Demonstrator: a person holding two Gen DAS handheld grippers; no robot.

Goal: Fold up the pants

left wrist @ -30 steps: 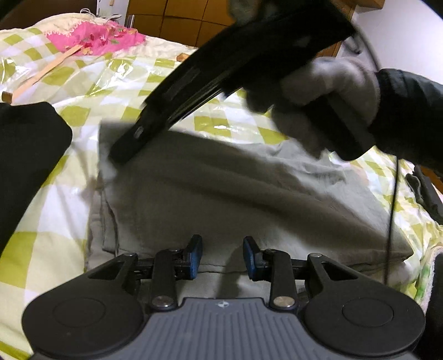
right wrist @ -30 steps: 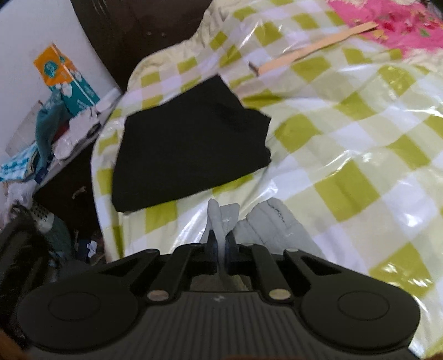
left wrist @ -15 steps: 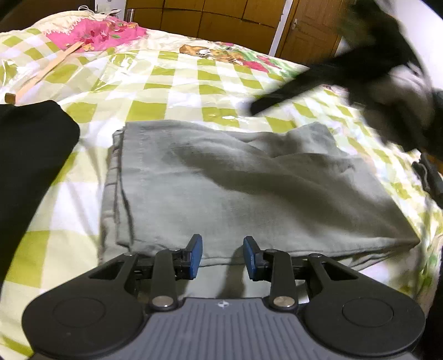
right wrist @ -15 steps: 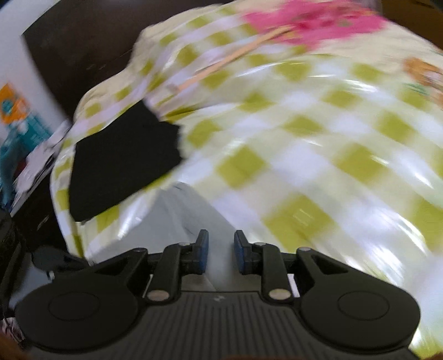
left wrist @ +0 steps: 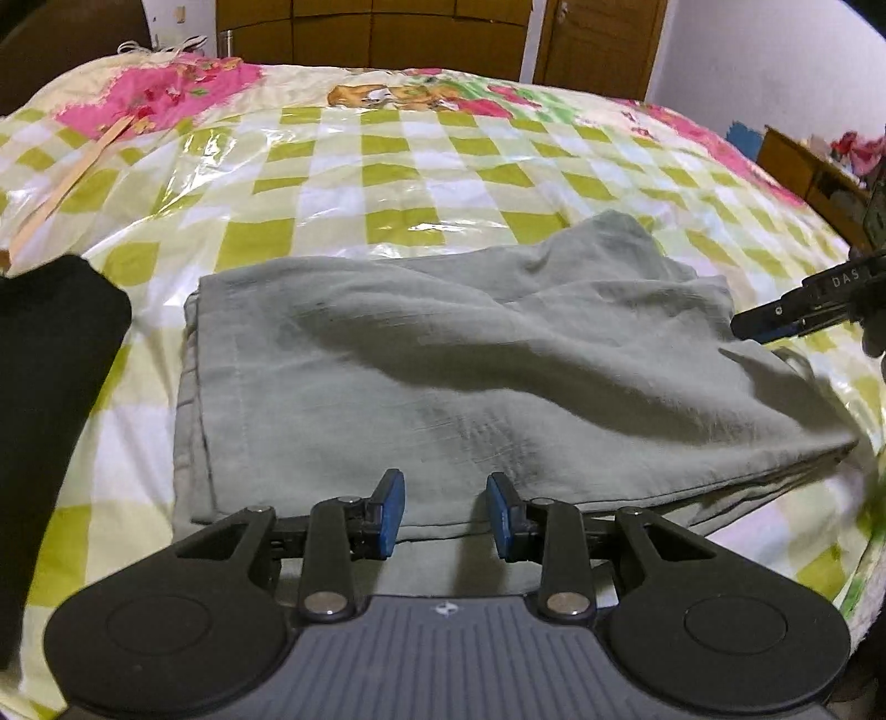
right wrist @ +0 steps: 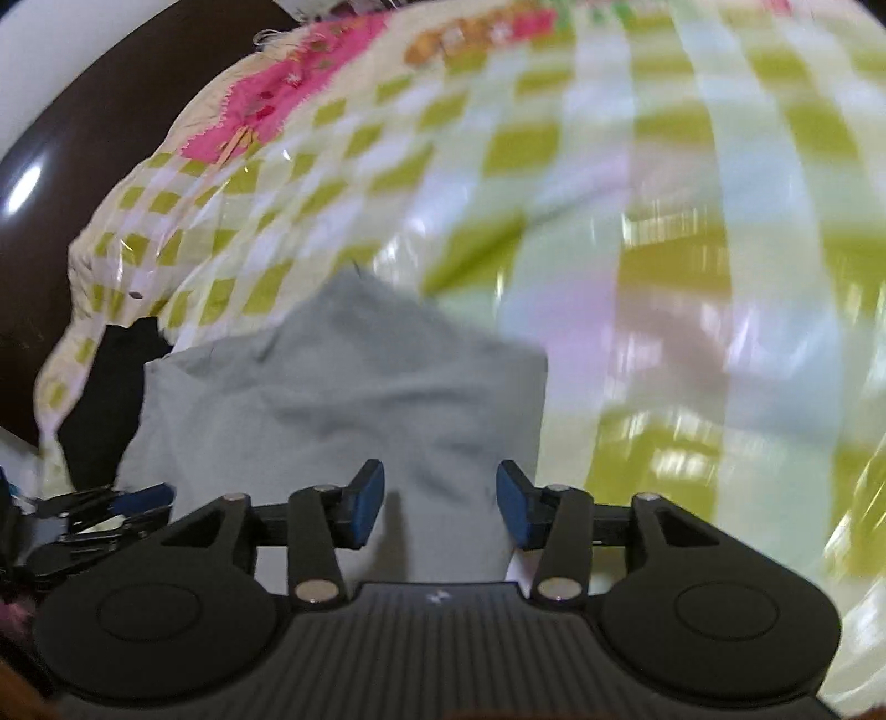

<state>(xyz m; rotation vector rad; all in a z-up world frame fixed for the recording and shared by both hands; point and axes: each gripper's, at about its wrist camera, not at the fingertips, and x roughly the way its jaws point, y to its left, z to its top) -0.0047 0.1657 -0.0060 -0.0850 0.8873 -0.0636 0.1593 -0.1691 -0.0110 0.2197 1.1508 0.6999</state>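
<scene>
1. I am seeing the left tongs (left wrist: pixel 446 512) gaping, gripping nothing, at the pants' (left wrist: pixel 470 376) near hem.
2. I am seeing the right tongs (right wrist: pixel 440 507) spread, empty.
3. Pants are lying folded on the checked bed (left wrist: pixel 398 160), beside a black cloth (left wrist: pixel 50 387).

pants (left wrist: pixel 443 354): plain grey-green, no pattern
bed cover (left wrist: pixel 387 160): chequered in lime green, pale green and white under a glossy sheen; far edge printed in pink, orange and green on cream
black garment (left wrist: pixel 50 387): solid black
stick (left wrist: pixel 66 177): pale tan wood
left gripper (left wrist: pixel 444 512): black body, blue finger pads
right gripper (right wrist: pixel 440 507): black body, blue finger pads
cupboards (left wrist: pixel 387 27): brown wood
wall (left wrist: pixel 775 61): pale lilac-white
</scene>
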